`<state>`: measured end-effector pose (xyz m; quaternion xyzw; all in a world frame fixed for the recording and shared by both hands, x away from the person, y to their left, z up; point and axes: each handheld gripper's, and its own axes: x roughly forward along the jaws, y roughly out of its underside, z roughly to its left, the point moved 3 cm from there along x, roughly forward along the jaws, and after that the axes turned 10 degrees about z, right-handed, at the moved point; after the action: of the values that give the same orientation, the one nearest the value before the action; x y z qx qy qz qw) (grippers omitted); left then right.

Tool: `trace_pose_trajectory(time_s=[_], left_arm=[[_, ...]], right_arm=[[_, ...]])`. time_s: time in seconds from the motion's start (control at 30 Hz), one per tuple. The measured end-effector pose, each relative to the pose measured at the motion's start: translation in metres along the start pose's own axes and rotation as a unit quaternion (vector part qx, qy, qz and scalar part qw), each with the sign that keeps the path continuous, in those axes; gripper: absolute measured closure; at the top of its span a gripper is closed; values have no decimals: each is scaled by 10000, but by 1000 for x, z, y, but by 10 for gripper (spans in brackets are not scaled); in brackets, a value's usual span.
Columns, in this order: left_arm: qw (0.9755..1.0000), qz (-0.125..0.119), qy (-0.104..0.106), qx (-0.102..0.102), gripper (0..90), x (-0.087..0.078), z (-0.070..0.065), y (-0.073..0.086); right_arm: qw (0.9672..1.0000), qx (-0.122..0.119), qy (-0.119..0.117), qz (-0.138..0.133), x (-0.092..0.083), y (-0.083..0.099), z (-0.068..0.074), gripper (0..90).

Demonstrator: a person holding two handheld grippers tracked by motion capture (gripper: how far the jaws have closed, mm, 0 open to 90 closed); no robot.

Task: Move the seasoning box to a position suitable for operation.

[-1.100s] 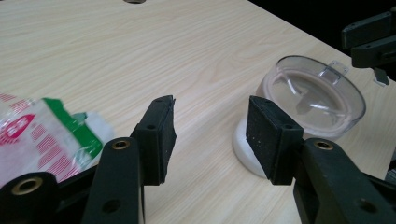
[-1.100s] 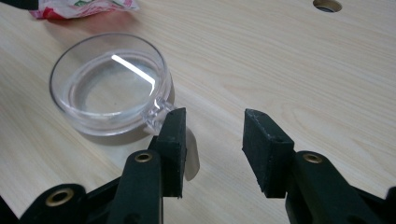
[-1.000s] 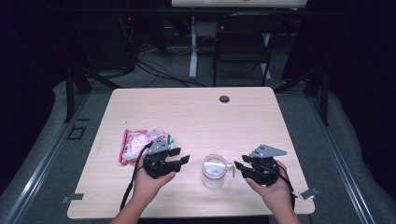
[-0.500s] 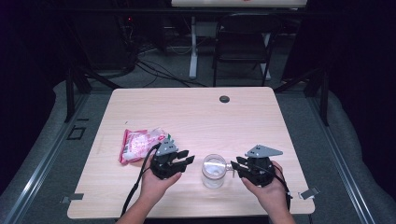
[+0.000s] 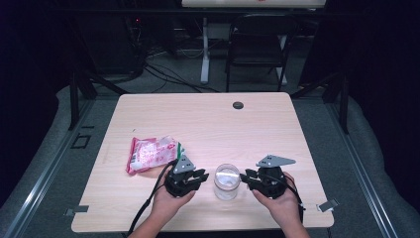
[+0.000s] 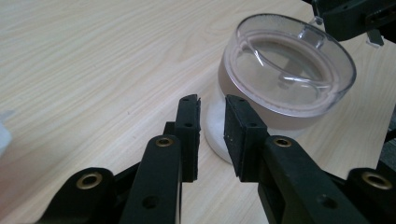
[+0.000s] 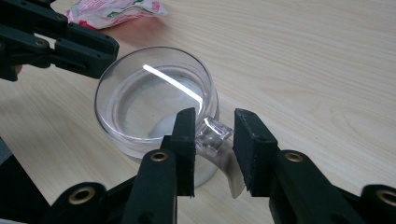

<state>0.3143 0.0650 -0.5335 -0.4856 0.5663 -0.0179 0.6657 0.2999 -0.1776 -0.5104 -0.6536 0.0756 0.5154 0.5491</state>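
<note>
Pink snack bag (image 5: 151, 153) on wooden table (image 5: 208, 124), black grommet (image 5: 238, 105), folding chair (image 5: 257, 47) behind

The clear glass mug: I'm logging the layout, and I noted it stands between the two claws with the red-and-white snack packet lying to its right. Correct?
Not quite. The clear glass mug stands between the left claw and right claw, but the red-and-white snack packet lies to its left, as the high view shows.

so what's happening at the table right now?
A person works two hand-held tongs around a clear glass mug near the table's front edge. The right tongs straddle the mug's handle, jaws not yet clamped on it. The left tongs sit beside the mug's other side; their jaws have just been closing, with nothing between them. A pink snack packet lies to the left.
</note>
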Motion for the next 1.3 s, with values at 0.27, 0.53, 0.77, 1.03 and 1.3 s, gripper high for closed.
trace_pose_trajectory(time_s=[0.27, 0.53, 0.77, 1.03, 1.3], left_arm=[[9998, 89, 109, 105, 778, 6, -8, 3], [9997, 108, 118, 159, 783, 8, -12, 5], [9998, 57, 59, 205, 844, 7, -14, 5], [9995, 136, 105, 279, 900, 9, -17, 5], [9996, 84, 86, 263, 900, 7, -18, 4]], right_arm=[[9999, 82, -142, -50, 2, -2, -4, 700], [10000, 13, -45, -80, 6, -4, -6, 750], [9998, 27, 59, -208, 5, -11, -6, 783], [9997, 10, 103, -214, 6, -12, -7, 808], [9996, -63, 134, -245, 6, -11, -6, 837]])
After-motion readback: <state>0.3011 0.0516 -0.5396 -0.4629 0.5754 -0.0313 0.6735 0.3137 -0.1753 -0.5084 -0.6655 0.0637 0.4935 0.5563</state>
